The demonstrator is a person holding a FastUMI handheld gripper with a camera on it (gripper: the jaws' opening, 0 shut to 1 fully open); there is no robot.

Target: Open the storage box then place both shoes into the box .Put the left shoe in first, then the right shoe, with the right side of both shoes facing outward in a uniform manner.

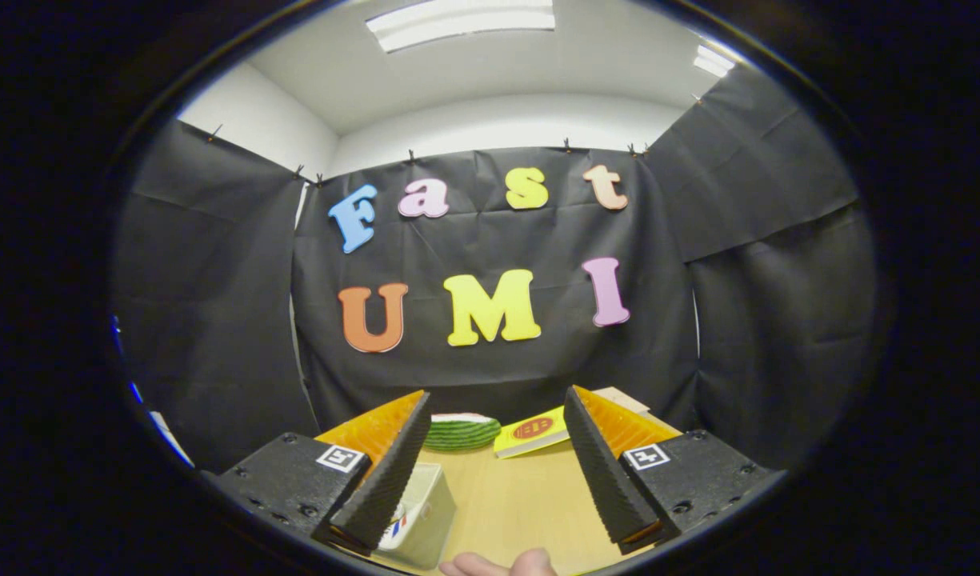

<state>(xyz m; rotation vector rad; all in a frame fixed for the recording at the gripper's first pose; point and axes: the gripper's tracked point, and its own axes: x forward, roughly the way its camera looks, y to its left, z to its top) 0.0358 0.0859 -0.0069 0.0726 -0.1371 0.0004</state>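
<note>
My gripper (498, 404) is open above a wooden table (522, 500), its two black ridged fingers (386, 472) spread wide with nothing between them. A white storage box (422, 512) sits low on the table, partly hidden behind the left finger; whether its lid is up or down is hidden. The gripper points level toward the booth wall, well above the box.
A green striped watermelon slice (462, 432) lies at the table's far edge, beyond the fingers. A yellow book (531, 432) lies beside it, toward the right finger. A person's fingertips (498, 564) rest at the table's near edge.
</note>
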